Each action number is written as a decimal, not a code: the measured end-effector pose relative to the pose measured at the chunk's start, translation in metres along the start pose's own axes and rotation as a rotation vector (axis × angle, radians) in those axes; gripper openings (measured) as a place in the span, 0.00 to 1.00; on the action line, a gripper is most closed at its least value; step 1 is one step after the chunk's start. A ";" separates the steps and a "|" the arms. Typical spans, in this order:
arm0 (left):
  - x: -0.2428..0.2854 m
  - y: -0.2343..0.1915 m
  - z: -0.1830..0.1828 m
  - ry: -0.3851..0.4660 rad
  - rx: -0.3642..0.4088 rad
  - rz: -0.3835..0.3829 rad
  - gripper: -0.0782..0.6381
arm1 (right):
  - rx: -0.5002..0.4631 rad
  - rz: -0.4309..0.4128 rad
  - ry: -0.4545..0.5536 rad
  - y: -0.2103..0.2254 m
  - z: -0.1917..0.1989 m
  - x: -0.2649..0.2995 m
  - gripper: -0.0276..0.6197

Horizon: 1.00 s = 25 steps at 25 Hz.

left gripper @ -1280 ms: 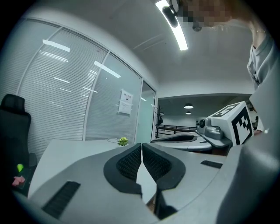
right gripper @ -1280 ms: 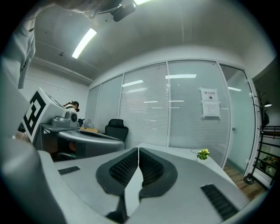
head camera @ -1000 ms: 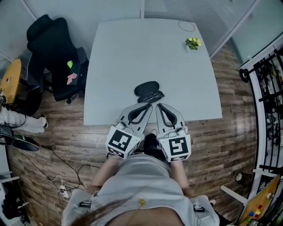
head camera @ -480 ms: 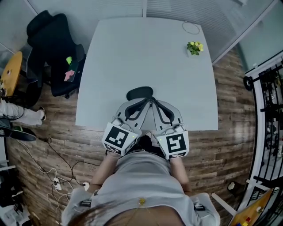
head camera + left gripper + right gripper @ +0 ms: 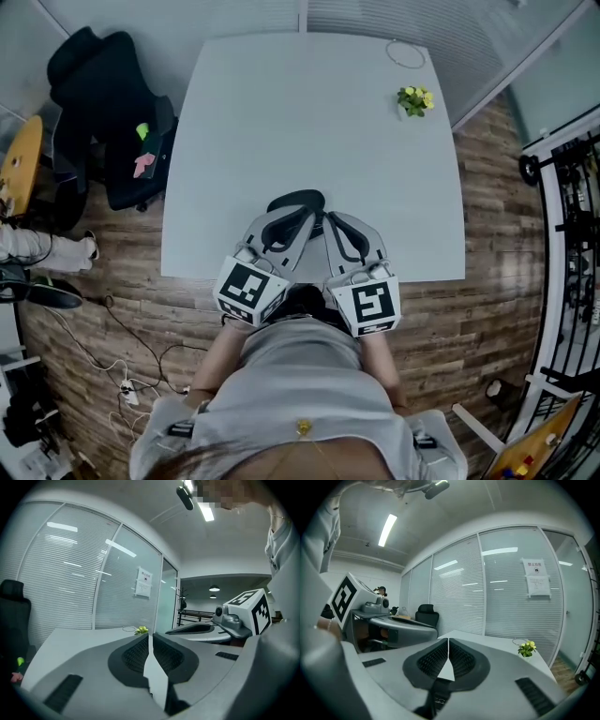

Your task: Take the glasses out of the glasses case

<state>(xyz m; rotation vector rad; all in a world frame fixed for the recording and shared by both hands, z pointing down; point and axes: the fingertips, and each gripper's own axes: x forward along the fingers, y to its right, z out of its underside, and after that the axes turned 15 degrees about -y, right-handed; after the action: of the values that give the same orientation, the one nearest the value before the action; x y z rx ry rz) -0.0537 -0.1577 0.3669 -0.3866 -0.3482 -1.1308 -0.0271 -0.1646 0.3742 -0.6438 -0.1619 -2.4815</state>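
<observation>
**First speaker:** Where is the glasses case?

**Second speaker:** The dark, oval glasses case [image 5: 294,199] lies on the pale grey table [image 5: 309,112], close to the near edge where the person stands. Only its far curve shows in the head view. The rest is covered by the jaws of the left gripper [image 5: 149,637]. The glasses themselves cannot be made out, and it is unclear whether the lid is up.

**First speaker:** What state are the two grippers in?

**Second speaker:** Both are clenched and hold nothing. In each gripper view the ribbed pads [image 5: 135,654] meet at the tips, with no object between them. The case does not appear in either gripper view. The right gripper [image 5: 448,642] is held side by side with the left. Both point away from the person, across the table, where a small yellow-green plant [image 5: 413,97] stands near the far right corner.

**First speaker:** How does the case lie in relation to them?

**Second speaker:** Its long axis runs left to right in the head view, crosswise to the way the jaws point. It sits just ahead of and beneath the tips, mostly under the left gripper. The right gripper's tip is just beside the case's right end. In my judgement the left gripper is the nearer one. Either pair of jaws would have to part before it could grasp the lid or the glasses.
</observation>
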 end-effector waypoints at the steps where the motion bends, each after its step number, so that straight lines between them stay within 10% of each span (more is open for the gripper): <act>1: 0.002 -0.003 0.000 -0.009 0.003 0.008 0.15 | 0.003 0.007 -0.006 0.002 0.000 0.003 0.07; 25: 0.066 -0.047 0.104 -0.360 0.079 0.150 0.18 | 0.152 0.176 -0.190 0.026 0.048 0.030 0.07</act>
<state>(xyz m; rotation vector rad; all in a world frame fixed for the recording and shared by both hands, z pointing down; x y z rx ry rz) -0.0794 -0.1796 0.4948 -0.5390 -0.6669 -0.8955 -0.0148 -0.1895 0.4302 -0.7924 -0.3476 -2.2140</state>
